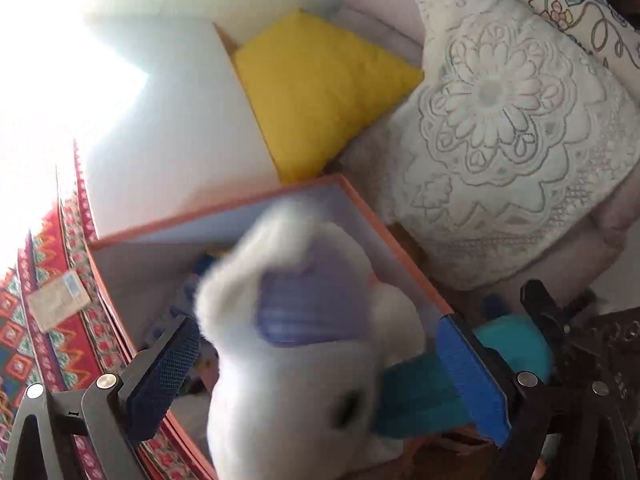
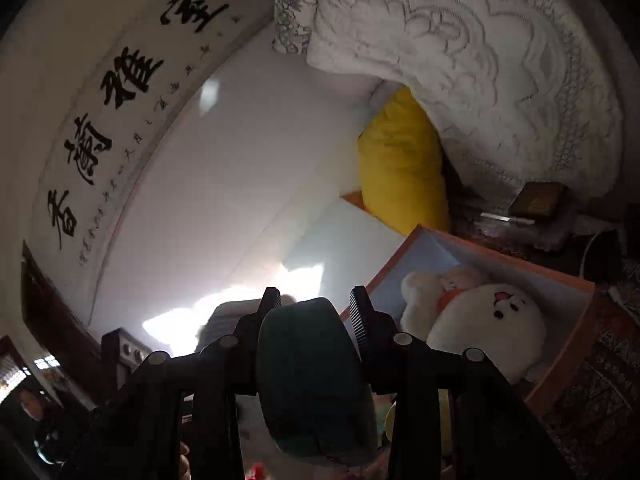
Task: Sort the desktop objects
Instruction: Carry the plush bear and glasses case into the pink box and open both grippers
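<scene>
A white plush toy (image 1: 296,344) with a purple patch and a teal strap fills the left wrist view, blurred, between the fingers of my left gripper (image 1: 320,368), which stand wide apart; it hangs over an orange-rimmed box (image 1: 404,248). In the right wrist view my right gripper (image 2: 314,300) is shut on a dark teal round object (image 2: 312,376). The same box (image 2: 500,256) lies to its right with a white plush toy (image 2: 488,324) inside.
A yellow cushion (image 1: 320,92) and a white lace cushion (image 1: 504,120) lean behind the box. A red patterned cloth (image 1: 52,320) covers the surface at left. A calligraphy scroll (image 2: 132,92) hangs on the wall. A small dark box (image 2: 538,200) sits at right.
</scene>
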A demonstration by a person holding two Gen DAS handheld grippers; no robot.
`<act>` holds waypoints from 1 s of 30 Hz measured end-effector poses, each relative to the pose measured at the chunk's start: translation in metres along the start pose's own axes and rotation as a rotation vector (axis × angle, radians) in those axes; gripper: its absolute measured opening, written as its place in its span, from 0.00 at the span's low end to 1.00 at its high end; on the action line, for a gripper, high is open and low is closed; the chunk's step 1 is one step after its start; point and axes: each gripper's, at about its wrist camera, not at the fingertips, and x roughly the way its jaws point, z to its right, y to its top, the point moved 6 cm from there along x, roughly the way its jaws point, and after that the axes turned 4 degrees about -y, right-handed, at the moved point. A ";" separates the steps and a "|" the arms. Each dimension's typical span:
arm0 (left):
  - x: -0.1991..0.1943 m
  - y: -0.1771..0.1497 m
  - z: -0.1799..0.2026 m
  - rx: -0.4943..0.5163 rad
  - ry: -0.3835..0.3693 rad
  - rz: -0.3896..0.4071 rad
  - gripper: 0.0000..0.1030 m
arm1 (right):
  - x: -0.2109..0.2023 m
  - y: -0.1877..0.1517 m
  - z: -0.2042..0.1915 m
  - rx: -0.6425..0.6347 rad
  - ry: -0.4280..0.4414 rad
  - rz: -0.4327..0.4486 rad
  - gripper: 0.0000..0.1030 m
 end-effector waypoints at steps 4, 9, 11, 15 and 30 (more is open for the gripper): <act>-0.016 -0.001 -0.005 0.016 0.044 0.036 0.99 | 0.029 -0.007 0.013 0.020 -0.063 -0.048 0.99; -0.039 -0.020 -0.009 0.080 0.156 0.084 0.99 | 0.025 -0.004 0.007 -0.099 -0.205 0.015 0.99; -0.050 -0.028 -0.007 0.111 0.190 0.105 0.99 | 0.022 -0.005 0.001 -0.159 -0.276 0.030 0.99; -0.072 -0.045 -0.001 0.173 0.258 0.146 0.99 | 0.028 -0.014 0.011 -0.332 -0.548 -0.008 1.00; -0.128 -0.094 0.005 0.295 0.402 0.235 0.99 | 0.016 -0.007 0.046 -0.278 -0.474 0.039 0.98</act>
